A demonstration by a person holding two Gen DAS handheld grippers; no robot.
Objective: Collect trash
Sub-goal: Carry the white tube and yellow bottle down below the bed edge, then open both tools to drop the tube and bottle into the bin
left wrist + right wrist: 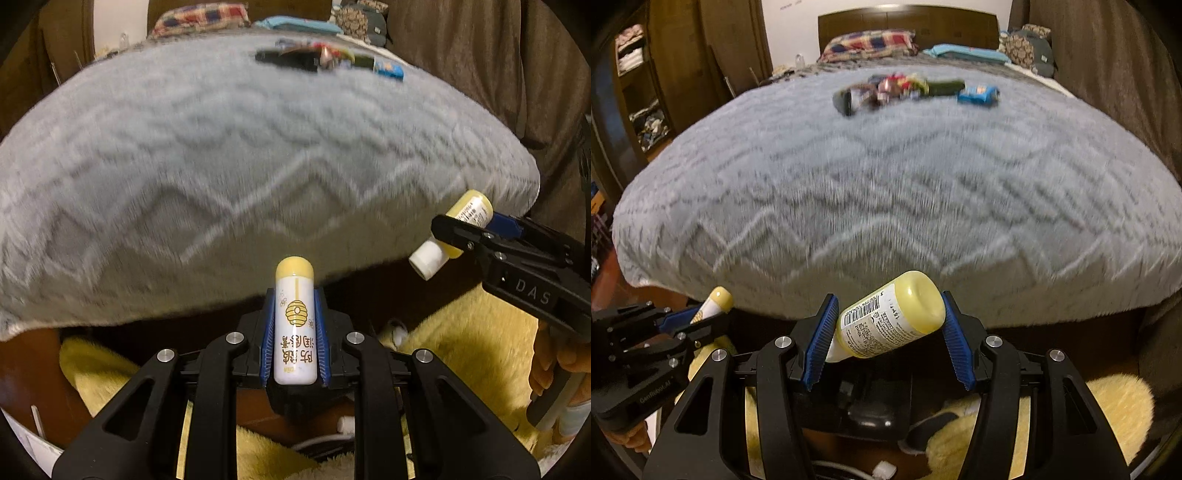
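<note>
Dim, warm indoor light; motion blur smears the grey bedspread (221,147) and the litter pile (908,88) near its far edge, while fisheye distortion bows the bed and darkens every corner.

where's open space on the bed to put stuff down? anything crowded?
The near and middle stretch of the grey blanket is bare, from the foot edge up to the trash pile. That pile crowds the far centre, short of the pillows. The left gripper holds a lip balm tube; the right gripper holds a yellow bottle.
</note>
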